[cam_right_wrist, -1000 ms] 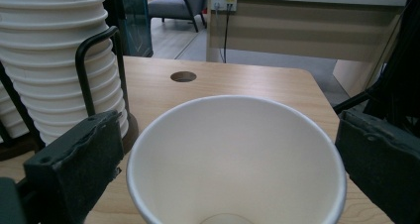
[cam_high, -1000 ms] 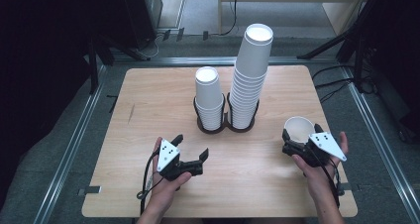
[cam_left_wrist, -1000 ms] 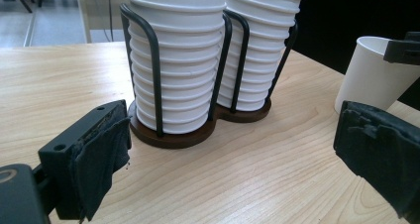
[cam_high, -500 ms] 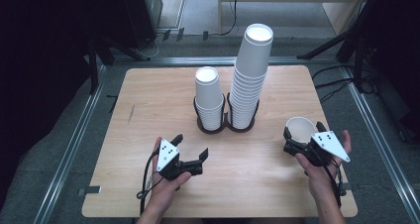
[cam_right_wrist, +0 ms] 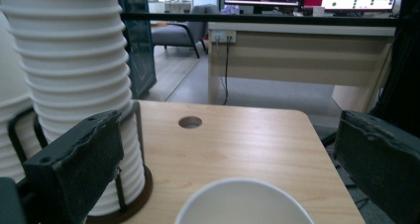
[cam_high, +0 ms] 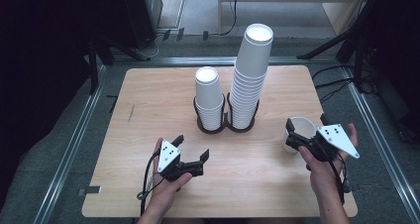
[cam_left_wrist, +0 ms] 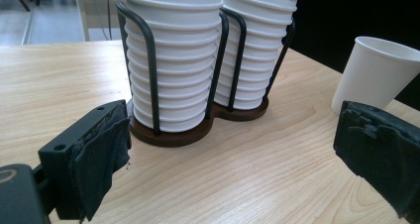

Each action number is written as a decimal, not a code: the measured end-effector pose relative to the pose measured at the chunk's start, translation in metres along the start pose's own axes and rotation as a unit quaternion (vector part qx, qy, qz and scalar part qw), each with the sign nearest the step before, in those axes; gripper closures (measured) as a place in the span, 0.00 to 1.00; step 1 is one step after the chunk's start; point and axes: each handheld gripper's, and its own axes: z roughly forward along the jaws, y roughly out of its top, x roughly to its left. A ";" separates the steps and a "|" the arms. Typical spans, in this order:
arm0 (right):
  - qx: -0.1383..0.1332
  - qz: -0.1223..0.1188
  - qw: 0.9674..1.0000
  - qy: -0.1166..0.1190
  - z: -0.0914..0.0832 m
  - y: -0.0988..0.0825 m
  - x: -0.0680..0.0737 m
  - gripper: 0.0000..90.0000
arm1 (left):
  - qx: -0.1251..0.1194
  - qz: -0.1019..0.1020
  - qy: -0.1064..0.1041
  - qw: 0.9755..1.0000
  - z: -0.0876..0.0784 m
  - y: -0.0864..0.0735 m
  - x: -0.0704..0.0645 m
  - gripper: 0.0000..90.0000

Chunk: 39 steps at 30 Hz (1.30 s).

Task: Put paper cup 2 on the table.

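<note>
1. Right, high view: single paper cup (cam_high: 298,131) stands upright, mouth up, at the right side of the wooden table (cam_high: 148,100), near its near edge. Right gripper (cam_high: 303,137) sits just behind it on the near-right, jaws spread either side of the cup; contact can't be judged from here. Left gripper (cam_high: 190,148) is well apart at near-centre-left, jaws spread on nothing, low over the wood. Two stacks of white cups sit mid-table in a black wire holder (cam_high: 225,120): short stack (cam_high: 209,96) left, tall stack (cam_high: 251,75) right.

2. Left gripper view: jaws wide apart, black blocks with worn fabric pads. Between them, farther off, the holder with thin black wire loops on a dark brown double-round base (cam_left_wrist: 171,135). Stacks show ribbed rolled rims. The lone cup (cam_left_wrist: 374,73) is at far right, smooth matte white, tapered, just past the right-hand jaw.

3. Right gripper view: jaws spread, cup's round rim (cam_right_wrist: 245,199) low between them, no visible pinch. Tall stack (cam_right_wrist: 74,85) at left. Light wood grain, round hole (cam_right_wrist: 190,122) in the tabletop farther off.
</note>
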 end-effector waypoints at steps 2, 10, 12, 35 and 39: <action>-0.005 0.002 1.000 0.004 0.001 0.008 0.004 0.00 | 0.000 -0.001 -0.001 1.000 0.000 0.000 0.000 0.02; -0.022 0.000 1.000 0.016 0.007 0.035 0.021 0.00 | -0.002 -0.007 0.001 1.000 -0.001 0.001 0.003 0.02; -0.023 0.002 0.999 0.022 0.009 0.042 0.025 0.00 | -0.003 -0.009 0.001 1.000 -0.002 0.001 0.003 0.02; -0.039 -0.007 0.997 0.061 0.040 0.080 0.072 0.00 | -0.008 -0.026 0.003 1.000 -0.004 0.003 0.011 0.02; -0.037 -0.003 0.997 0.067 0.047 0.085 0.079 0.00 | -0.006 -0.027 0.002 1.000 -0.004 0.003 0.011 0.02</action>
